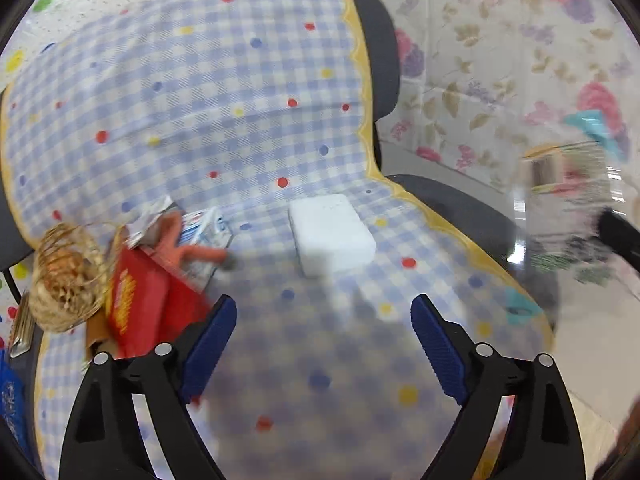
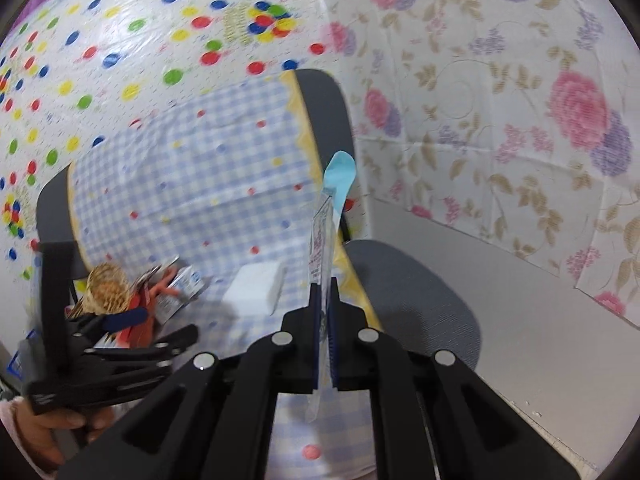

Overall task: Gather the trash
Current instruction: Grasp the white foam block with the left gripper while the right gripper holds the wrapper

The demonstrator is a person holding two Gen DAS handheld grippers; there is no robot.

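A white foam block (image 1: 332, 236) lies on the checked cloth (image 1: 200, 92) that covers a chair. Left of it sits a heap of litter: a red packet (image 1: 140, 304), a small carton (image 1: 208, 240) and an orange rubbery figure (image 1: 180, 248). My left gripper (image 1: 324, 312) hangs open just in front of the block with nothing between its blue pads. My right gripper (image 2: 324, 292) is shut on a thin clear wrapper with a light-blue tip (image 2: 338, 184), which stands up from the jaws. The right wrist view also shows the block (image 2: 256, 286) and the left gripper (image 2: 172, 322).
A wicker ball (image 1: 68, 276) rests at the heap's left edge. The chair's dark seat (image 2: 416, 300) and backrest (image 1: 380, 48) show past the cloth's yellow border. Flowered sheeting (image 2: 520, 120) lines the wall on the right. A hand (image 2: 48, 432) holds the left gripper.
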